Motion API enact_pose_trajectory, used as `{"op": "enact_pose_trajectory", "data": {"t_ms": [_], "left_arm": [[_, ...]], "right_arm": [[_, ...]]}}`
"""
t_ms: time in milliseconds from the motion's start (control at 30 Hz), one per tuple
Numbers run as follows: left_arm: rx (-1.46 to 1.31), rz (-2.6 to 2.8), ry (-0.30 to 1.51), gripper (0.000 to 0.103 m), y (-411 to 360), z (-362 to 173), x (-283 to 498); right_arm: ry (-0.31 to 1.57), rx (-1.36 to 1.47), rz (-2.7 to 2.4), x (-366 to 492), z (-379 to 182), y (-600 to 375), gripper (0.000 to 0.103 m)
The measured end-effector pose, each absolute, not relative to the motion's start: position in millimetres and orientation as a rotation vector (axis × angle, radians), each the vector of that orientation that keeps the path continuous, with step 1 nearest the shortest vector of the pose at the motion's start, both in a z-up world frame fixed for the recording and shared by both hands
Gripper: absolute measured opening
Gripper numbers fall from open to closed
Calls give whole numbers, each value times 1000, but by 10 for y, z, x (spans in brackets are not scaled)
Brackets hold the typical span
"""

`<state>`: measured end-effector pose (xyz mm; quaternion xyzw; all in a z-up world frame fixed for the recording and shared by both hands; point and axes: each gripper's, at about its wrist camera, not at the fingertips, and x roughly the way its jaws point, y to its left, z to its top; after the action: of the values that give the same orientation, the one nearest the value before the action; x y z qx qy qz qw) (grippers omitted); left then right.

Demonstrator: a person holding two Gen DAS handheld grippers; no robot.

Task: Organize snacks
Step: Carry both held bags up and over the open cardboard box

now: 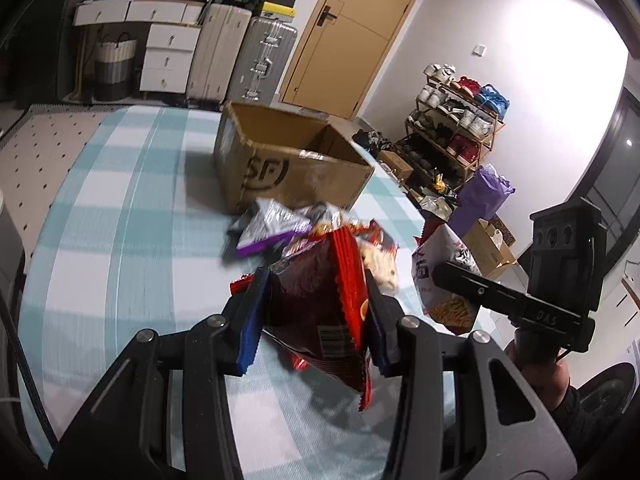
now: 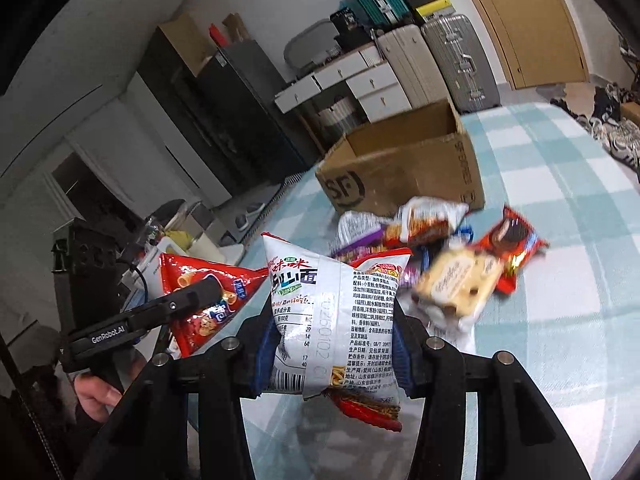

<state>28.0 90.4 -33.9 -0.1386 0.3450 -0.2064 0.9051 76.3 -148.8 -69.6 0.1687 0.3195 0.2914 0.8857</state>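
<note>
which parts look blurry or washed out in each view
Left wrist view: the snack pile and cardboard box are motion-smeared, the red bag in the left tool is sharper, and the right-hand wall glares white. Right wrist view: the white bag has readable print, while the loose snacks behind it are smeared.

Checked tablecloth (image 1: 120,208), silver suitcase (image 1: 262,62), wooden door (image 1: 352,32), shoe rack (image 1: 452,128), white drawers (image 2: 368,84)

Red snack bag (image 1: 320,300), white noodle bag (image 2: 336,320), brown cardboard box (image 1: 288,164), teal-and-white checked cloth (image 1: 120,208)
</note>
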Motion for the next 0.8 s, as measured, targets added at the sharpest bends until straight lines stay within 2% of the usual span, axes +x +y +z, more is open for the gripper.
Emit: {"op": "enact_pose_trajectory", "data": {"t_ms": [600,800], "left_arm": [[-211,-466,666,40,660,392,1230],[-172,-466,661,40,495,568,1588]], "right_arm": [[591,249,610,1565,172,-1528,48],[597,206,602,1917,299,-1443,48]]}}
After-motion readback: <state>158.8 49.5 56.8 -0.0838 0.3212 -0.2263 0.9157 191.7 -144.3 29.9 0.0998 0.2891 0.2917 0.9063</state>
